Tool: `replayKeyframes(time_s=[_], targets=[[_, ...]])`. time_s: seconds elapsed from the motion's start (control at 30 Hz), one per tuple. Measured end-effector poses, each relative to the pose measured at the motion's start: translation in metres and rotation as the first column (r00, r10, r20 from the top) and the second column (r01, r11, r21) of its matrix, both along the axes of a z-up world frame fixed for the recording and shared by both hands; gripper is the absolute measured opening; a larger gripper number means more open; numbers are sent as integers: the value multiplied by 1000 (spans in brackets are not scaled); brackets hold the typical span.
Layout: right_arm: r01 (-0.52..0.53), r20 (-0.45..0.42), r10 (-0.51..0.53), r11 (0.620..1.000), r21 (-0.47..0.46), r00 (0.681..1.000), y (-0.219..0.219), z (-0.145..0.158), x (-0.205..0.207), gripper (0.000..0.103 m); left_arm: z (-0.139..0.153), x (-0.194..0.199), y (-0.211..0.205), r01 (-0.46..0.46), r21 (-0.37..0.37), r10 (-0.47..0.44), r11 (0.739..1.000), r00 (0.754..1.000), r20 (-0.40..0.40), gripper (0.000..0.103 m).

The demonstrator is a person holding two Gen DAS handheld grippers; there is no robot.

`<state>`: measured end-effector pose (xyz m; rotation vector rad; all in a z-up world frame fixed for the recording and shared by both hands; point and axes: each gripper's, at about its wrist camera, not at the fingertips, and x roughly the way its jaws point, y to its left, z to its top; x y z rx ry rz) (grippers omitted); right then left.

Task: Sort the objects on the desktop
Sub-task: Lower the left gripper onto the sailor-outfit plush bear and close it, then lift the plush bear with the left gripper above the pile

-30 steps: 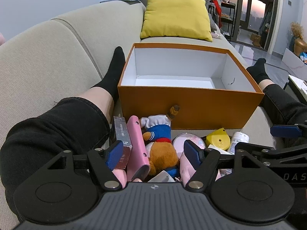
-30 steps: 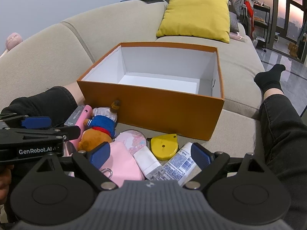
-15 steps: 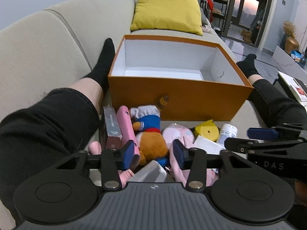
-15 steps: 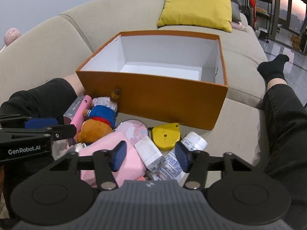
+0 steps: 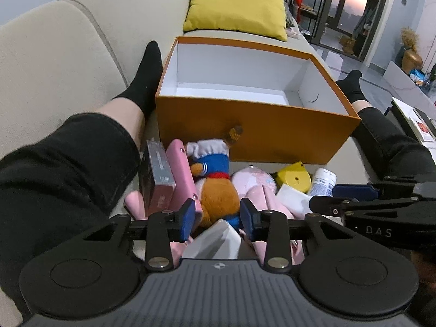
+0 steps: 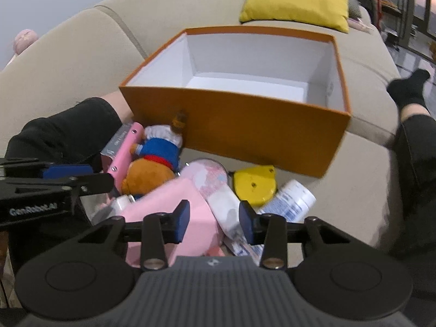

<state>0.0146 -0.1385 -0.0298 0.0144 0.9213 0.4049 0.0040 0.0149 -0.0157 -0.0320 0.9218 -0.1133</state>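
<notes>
An open orange box [image 5: 256, 133] with a white inside stands on the sofa; it also shows in the right wrist view [image 6: 245, 125]. In front of it lies a heap: a plush bear in blue [image 5: 215, 179], a pink case [image 5: 181, 174], a grey carton [image 5: 159, 169], a yellow tape measure [image 5: 295, 181], a white tube [image 6: 288, 200], a pink pouch [image 6: 188, 218]. My left gripper [image 5: 218, 219] is half closed around the bear's lower end and a white box [image 5: 215, 241]. My right gripper [image 6: 214, 220] is half closed over a white-and-pink tube [image 6: 226, 207], with nothing clamped.
The person's legs in black [image 5: 62, 174] flank the heap on both sides. A yellow cushion [image 5: 237, 5] lies behind the box on the beige sofa [image 5: 54, 62]. A floor and furniture lie to the right.
Both grippers have narrowed their jaws from wide open and moved down toward the heap. The right gripper has shifted left over the pink pouch and tube.
</notes>
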Motion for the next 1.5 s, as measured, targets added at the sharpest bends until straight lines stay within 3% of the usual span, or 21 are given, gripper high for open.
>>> replayKeyframes(time_s=[0.27, 0.57, 0.9, 1.2, 1.5], targets=[[-30, -5, 30, 1000, -8, 1000, 14, 1, 34, 43, -10, 36, -1, 47, -7, -47, 999, 999, -19, 38], [-26, -49, 25, 999, -24, 998, 13, -16, 55, 43, -31, 75, -16, 80, 129, -72, 988, 996, -60, 38], [-25, -74, 22, 999, -40, 997, 18, -26, 66, 43, -48, 90, -19, 110, 151, -92, 982, 989, -119, 43], [-14, -50, 12, 999, -45, 999, 16, -21, 61, 43, -39, 81, -7, 82, 91, -76, 992, 995, -67, 33], [-9, -5, 9, 999, -32, 1000, 12, -8, 51, 43, 4, 54, 1, 82, 51, -84, 995, 996, 39, 29]])
